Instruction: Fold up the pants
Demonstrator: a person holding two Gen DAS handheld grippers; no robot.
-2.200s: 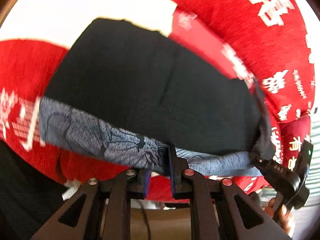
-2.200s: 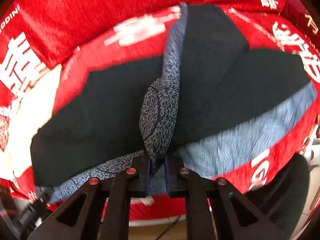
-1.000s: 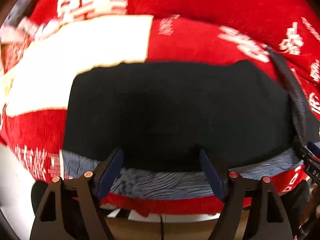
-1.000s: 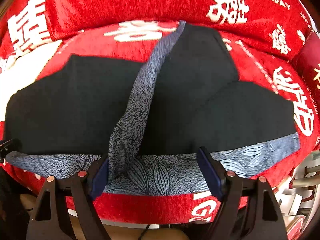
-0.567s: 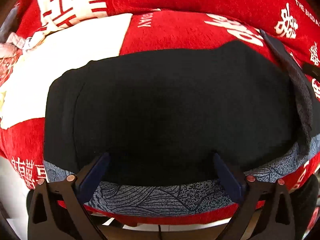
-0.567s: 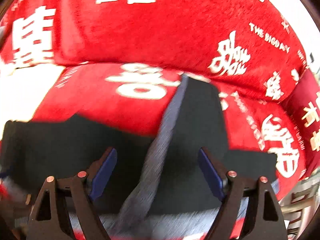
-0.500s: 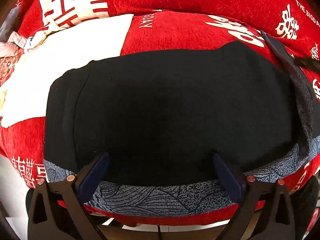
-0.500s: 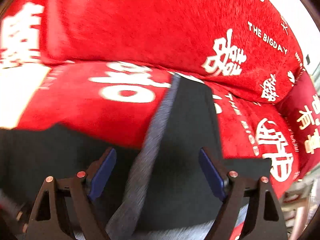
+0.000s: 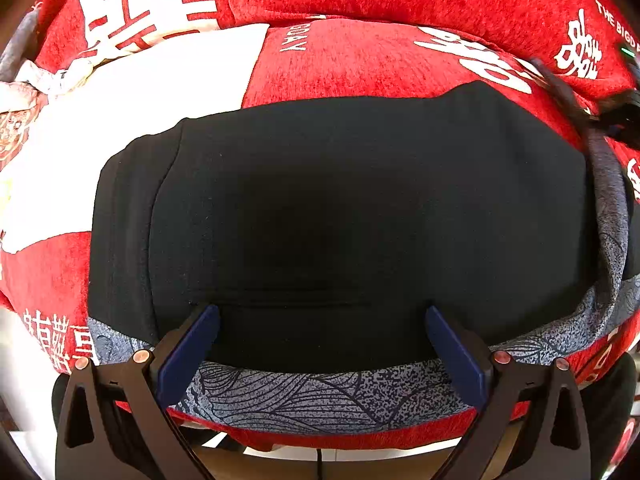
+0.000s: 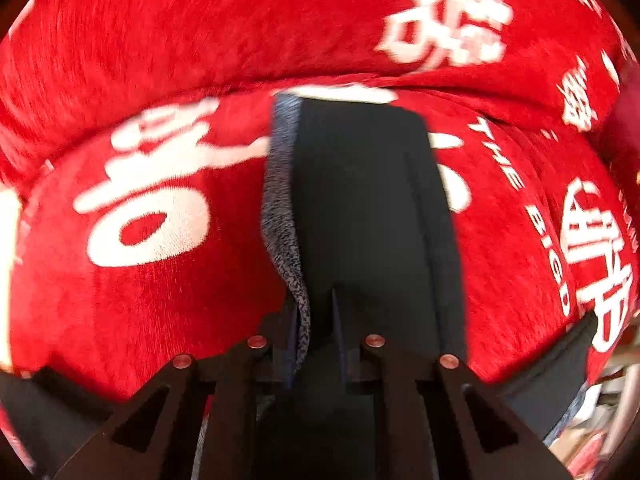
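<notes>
Fingers of the right gripper [image 10: 314,320] have just been closing and now pinch the pants [image 10: 368,216] at the patterned trim [image 10: 282,216]; the left gripper [image 9: 320,340] gapes empty over them. Soft, light cloth, likely to sag; it lies on a red sofa [image 9: 360,56], with room behind.

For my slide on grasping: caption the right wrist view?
Right claw shut on the black pants over a red cushion.
</notes>
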